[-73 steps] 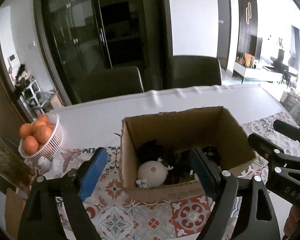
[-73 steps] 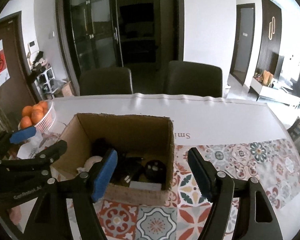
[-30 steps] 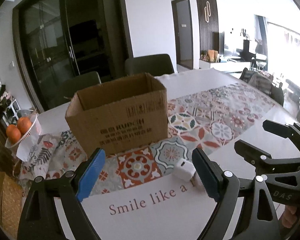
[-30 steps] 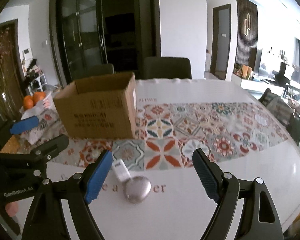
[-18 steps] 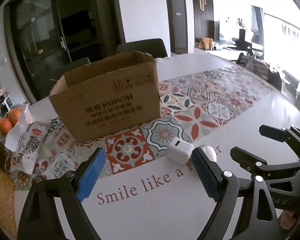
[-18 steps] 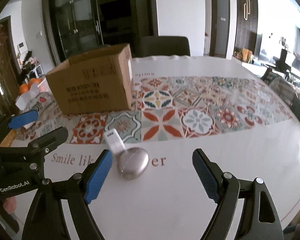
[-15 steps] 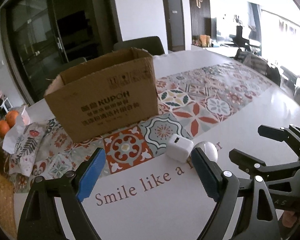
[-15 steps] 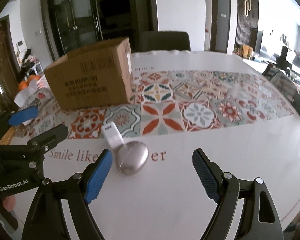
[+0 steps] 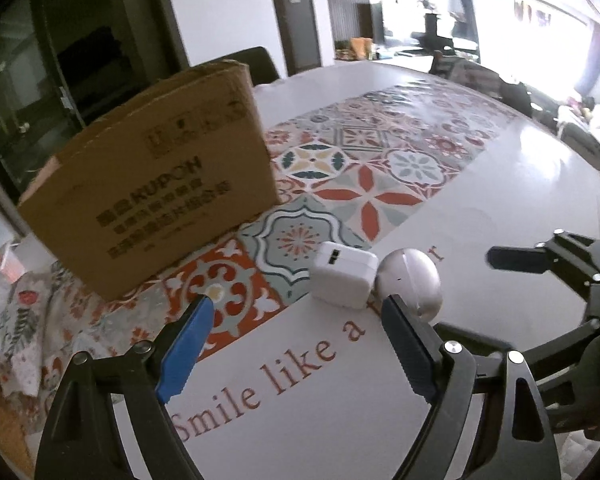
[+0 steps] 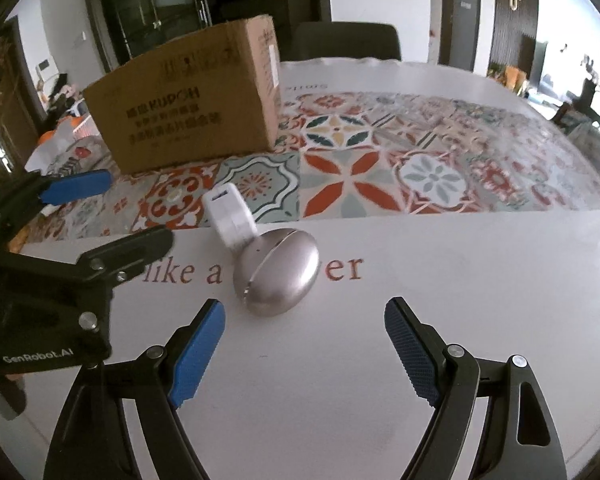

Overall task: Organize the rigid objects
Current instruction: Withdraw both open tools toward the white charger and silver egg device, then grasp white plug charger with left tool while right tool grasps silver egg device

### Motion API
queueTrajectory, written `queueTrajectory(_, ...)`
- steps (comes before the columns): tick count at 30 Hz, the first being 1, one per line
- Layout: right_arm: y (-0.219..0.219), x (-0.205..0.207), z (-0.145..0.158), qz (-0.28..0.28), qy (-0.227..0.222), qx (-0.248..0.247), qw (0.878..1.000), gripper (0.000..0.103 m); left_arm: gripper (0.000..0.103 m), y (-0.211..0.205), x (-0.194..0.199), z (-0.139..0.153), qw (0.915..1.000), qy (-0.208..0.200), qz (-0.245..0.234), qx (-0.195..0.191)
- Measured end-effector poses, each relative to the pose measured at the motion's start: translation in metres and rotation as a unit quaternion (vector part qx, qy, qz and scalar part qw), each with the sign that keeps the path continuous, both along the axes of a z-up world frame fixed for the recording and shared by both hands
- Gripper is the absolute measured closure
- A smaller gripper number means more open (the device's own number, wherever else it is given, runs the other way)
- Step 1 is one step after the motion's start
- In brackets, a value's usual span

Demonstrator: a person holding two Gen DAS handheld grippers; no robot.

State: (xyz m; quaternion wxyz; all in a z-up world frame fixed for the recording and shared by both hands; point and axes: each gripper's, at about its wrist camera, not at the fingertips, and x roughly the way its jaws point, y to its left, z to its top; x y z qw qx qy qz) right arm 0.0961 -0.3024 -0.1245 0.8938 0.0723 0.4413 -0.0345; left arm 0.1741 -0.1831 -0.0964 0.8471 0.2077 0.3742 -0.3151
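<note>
A white charger block [image 9: 345,273] [image 10: 230,215] and a silver egg-shaped case [image 9: 411,280] [image 10: 277,271] lie touching each other on the white table. A brown cardboard box [image 9: 152,176] [image 10: 188,96] stands behind them on the patterned runner. My left gripper [image 9: 296,344] is open and empty, just in front of the charger. My right gripper [image 10: 304,348] is open and empty, just in front of the silver case. Each gripper also shows in the other's view, the left [image 10: 100,216] and the right [image 9: 540,280].
The tiled-pattern runner [image 10: 420,160] crosses the table. A floral cloth [image 9: 24,312] and a basket of oranges [image 10: 60,128] sit left of the box. Dark chairs [image 10: 344,40] stand at the far side. The table edge [image 10: 580,360] curves at right.
Both grippers have pulled back from above the box, dropped low over the table and closed in on the charger and silver case. Both stay open.
</note>
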Motion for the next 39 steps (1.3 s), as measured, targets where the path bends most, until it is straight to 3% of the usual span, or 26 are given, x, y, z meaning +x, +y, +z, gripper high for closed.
queueTrajectory(10, 0.0, 0.017, -0.011, 0.018, -0.001, 0.009, 1.0, 0.02, 0.018, -0.014, 0.018, -0.012, 0.999, 0.03, -0.032, -0.011)
queueTrajectory(31, -0.008, 0.044, -0.027, 0.031, -0.002, -0.005, 1.0, 0.021, 0.039, -0.031, 0.046, -0.045, 0.994, 0.093, -0.039, -0.041)
queueTrajectory(34, -0.01, 0.044, -0.027, 0.026, -0.007, -0.011, 1.0, 0.025, 0.045, -0.033, 0.047, -0.048, 0.9929, 0.103, -0.039, -0.046)
queueTrajectory(36, -0.011, 0.042, -0.027, 0.022, -0.009, -0.017, 1.0, 0.032, 0.055, -0.035, 0.047, -0.05, 0.9924, 0.106, -0.041, -0.047)
queueTrajectory(39, -0.013, 0.042, -0.027, 0.017, -0.01, -0.028, 0.999, 0.039, 0.057, -0.037, 0.047, -0.051, 0.9937, 0.097, -0.036, -0.042)
